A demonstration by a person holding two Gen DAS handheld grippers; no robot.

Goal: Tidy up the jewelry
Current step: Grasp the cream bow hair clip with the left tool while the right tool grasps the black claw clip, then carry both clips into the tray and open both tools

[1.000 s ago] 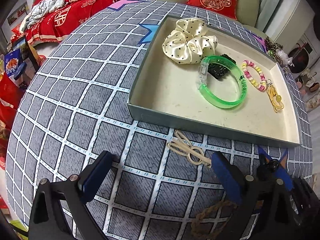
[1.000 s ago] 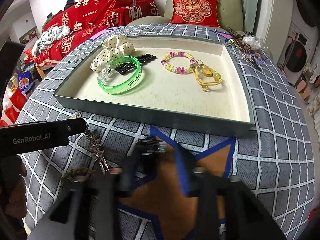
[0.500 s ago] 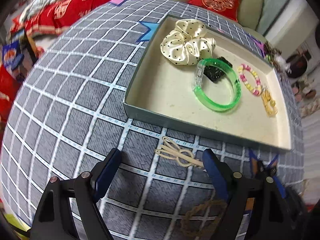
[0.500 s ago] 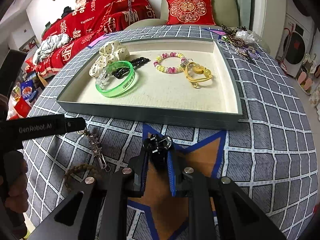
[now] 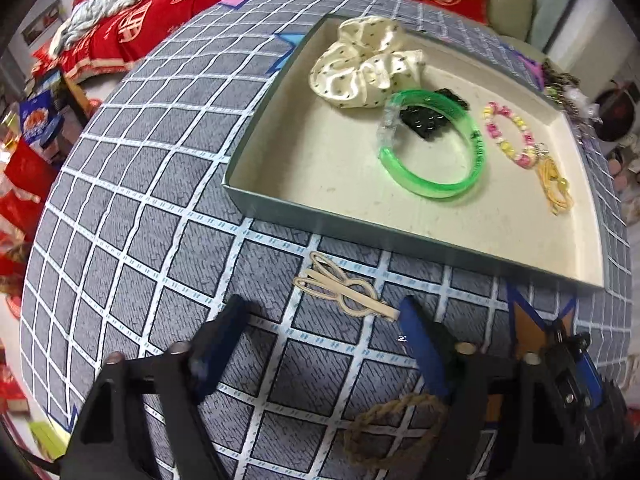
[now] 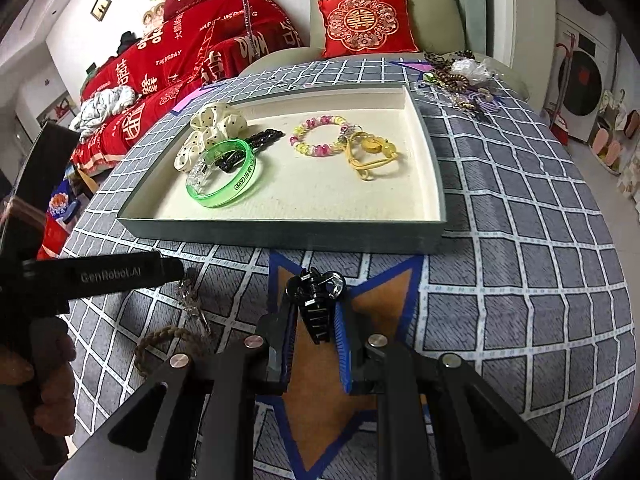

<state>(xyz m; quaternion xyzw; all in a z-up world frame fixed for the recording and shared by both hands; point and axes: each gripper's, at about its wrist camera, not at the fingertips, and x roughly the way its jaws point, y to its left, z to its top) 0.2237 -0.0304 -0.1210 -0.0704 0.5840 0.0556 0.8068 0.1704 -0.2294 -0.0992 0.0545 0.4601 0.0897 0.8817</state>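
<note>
While left gripper [image 5: 320,332] jaws close around hairpin [image 5: 344,292], right gripper [image 6: 314,316] clamps claw clip [image 6: 316,296]

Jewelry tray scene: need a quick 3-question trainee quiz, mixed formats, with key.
1. True or false: the green bangle lies inside the tray.
2. Multiple choice: what does the right claw hold? A) a cream hair clip B) a black claw clip C) a beaded bracelet
3. Fill in: the cream hair clip lies on the checked cloth just ahead of the left claw, on the ____ side of the tray wall.

Key
1. True.
2. B, the black claw clip sits between its pads.
3. Outer: the clip is not yet in the tray; the left claw is closing with nothing gripped.
</note>
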